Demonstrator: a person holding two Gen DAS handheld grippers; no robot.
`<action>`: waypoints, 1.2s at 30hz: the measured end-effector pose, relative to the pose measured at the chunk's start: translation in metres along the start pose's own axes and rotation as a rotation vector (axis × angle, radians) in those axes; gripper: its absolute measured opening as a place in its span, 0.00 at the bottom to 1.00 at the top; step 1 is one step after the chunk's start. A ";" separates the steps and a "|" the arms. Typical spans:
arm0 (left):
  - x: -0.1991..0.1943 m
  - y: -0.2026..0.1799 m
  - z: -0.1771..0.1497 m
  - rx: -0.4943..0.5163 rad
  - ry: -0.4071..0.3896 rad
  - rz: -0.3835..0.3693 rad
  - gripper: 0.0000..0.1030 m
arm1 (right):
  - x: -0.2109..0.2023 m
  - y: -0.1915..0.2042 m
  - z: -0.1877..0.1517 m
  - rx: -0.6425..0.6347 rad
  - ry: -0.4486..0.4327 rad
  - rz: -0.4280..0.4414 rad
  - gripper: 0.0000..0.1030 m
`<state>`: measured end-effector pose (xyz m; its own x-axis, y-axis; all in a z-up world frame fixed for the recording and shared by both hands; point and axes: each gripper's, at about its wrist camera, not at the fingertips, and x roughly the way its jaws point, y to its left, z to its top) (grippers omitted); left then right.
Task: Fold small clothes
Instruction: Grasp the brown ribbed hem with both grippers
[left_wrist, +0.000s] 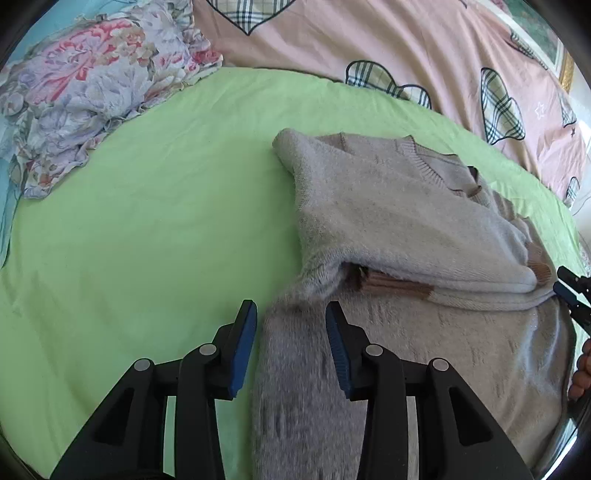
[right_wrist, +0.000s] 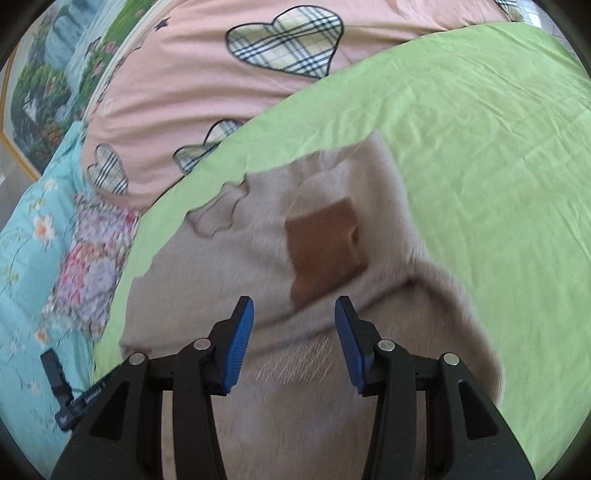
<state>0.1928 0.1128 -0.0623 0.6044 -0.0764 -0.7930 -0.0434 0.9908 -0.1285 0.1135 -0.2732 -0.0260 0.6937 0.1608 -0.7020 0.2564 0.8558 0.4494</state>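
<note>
Your left hand-held gripper (left_wrist: 291, 343) and right hand-held gripper (right_wrist: 293, 343) both hang spread, pinching nothing, over the half-folded fuzzy beige knit sweater (left_wrist: 388, 206) on the green bedsheet (left_wrist: 147, 221). Snagging only its top layer could drag the sleeve fold undone.

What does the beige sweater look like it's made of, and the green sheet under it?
Sweater: likely a soft knit, wool or acrylic; fuzzy nap, ribbed neckline and brown cuff.
Green sheet: probably thin woven cotton or a blend; matte, smooth, with fine creases.
</note>
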 end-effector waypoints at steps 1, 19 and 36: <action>0.005 -0.001 0.002 0.002 0.006 0.000 0.38 | 0.006 -0.003 0.005 0.007 0.003 -0.020 0.46; 0.020 -0.004 0.016 -0.052 -0.009 0.099 0.24 | 0.026 -0.008 0.003 -0.072 0.132 -0.056 0.12; -0.117 0.019 -0.132 0.070 0.039 -0.105 0.48 | -0.127 0.020 -0.118 -0.216 0.117 -0.010 0.43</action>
<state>0.0157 0.1260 -0.0505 0.5716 -0.1832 -0.7998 0.0748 0.9823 -0.1715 -0.0486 -0.2187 0.0071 0.6058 0.1970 -0.7708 0.1039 0.9410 0.3222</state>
